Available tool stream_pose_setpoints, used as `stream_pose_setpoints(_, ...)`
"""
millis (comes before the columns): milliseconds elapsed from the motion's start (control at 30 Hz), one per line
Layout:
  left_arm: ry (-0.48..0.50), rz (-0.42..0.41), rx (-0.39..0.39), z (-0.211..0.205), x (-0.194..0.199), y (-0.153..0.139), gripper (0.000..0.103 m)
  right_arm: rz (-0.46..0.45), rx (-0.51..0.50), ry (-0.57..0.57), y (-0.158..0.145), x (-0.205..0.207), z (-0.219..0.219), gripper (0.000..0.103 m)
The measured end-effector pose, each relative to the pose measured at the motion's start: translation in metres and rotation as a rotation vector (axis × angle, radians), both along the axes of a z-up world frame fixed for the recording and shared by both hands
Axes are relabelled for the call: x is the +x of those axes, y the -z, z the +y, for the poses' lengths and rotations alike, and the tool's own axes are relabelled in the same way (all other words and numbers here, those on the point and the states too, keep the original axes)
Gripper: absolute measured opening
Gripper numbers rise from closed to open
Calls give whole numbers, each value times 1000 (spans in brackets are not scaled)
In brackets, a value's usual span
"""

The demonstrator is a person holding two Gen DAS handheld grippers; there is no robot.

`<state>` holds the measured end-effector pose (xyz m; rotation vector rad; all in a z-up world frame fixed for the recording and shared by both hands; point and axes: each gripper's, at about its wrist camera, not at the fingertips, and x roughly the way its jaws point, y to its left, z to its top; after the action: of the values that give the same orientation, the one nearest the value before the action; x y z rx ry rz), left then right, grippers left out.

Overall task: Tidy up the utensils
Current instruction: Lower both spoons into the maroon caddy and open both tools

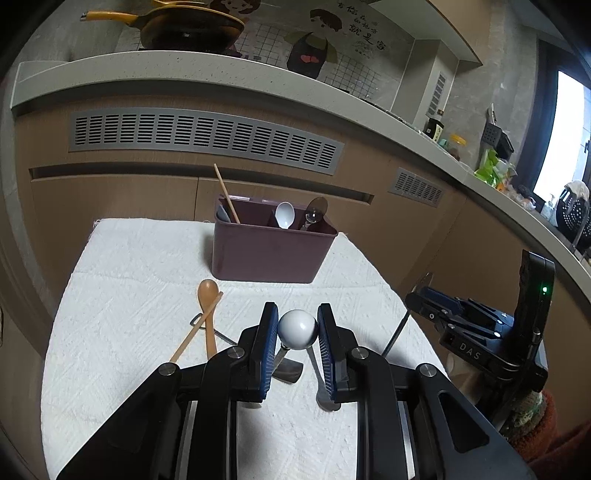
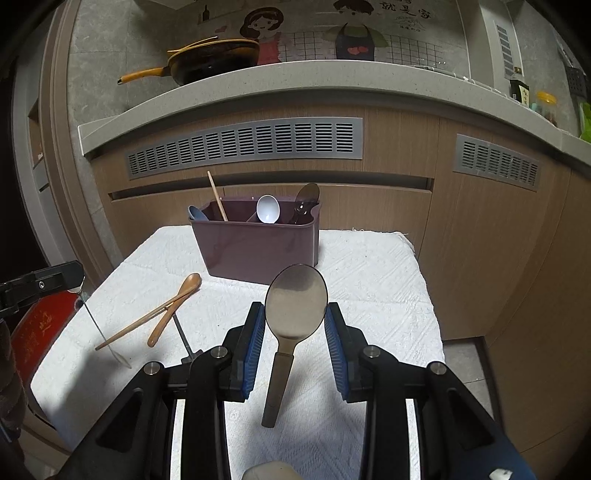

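A maroon utensil holder [image 1: 271, 251] [image 2: 258, 243] stands at the back of the white towel [image 1: 129, 295] [image 2: 369, 280], holding a chopstick, a white spoon [image 1: 285, 215] [image 2: 267, 209] and a dark spoon [image 1: 316, 212]. My left gripper [image 1: 297, 328] is shut on a white spoon bowl [image 1: 297, 328]. My right gripper [image 2: 295, 314] holds a large dark spoon [image 2: 295, 301] by its bowl, handle hanging down. A wooden spoon [image 1: 207, 295] [image 2: 177, 302] and a chopstick [image 1: 197, 326] [image 2: 147, 317] lie crossed on the towel's left.
A metal utensil [image 1: 214, 332] [image 2: 183, 338] lies under the wooden pieces. Cabinets with grey vents [image 1: 203, 134] stand close behind the towel. A pan [image 1: 184, 26] sits on the counter above. A red object [image 2: 33, 332] is at the left edge.
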<state>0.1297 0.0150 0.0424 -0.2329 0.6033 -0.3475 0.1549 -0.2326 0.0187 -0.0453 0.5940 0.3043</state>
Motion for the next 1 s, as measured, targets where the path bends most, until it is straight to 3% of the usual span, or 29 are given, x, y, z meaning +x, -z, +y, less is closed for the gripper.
stream_pose_setpoints(100, 8, -6, -13, 1, 3, -5, 23, -7, -6, -12, -4, -1, 2, 30)
stream_pose_setpoints(200, 39, -21, -60, 3, 15, -27, 23, -16, 16, -24, -19, 4, 2, 30)
stream_pose_setpoints(300, 62, -103, -112, 9, 35, -77, 23, -87, 33, -37, -65, 14, 0, 30)
stream_pose_setpoints(433, 55, -228, -158, 17, 68, -133, 23, -302, 2, -52, -150, 23, 7, 30)
stream_pose_setpoints(533, 53, -262, -203, 22, 100, -144, 23, -384, -3, -68, -180, 42, 17, 30)
stream_pose_setpoints(733, 78, -212, -286, 31, 173, -123, 23, -401, -52, -90, -169, 98, 46, 30)
stream_pose_setpoints(1000, 72, -80, -301, 33, 233, -62, 22, -246, -77, -85, -102, 174, 68, 30)
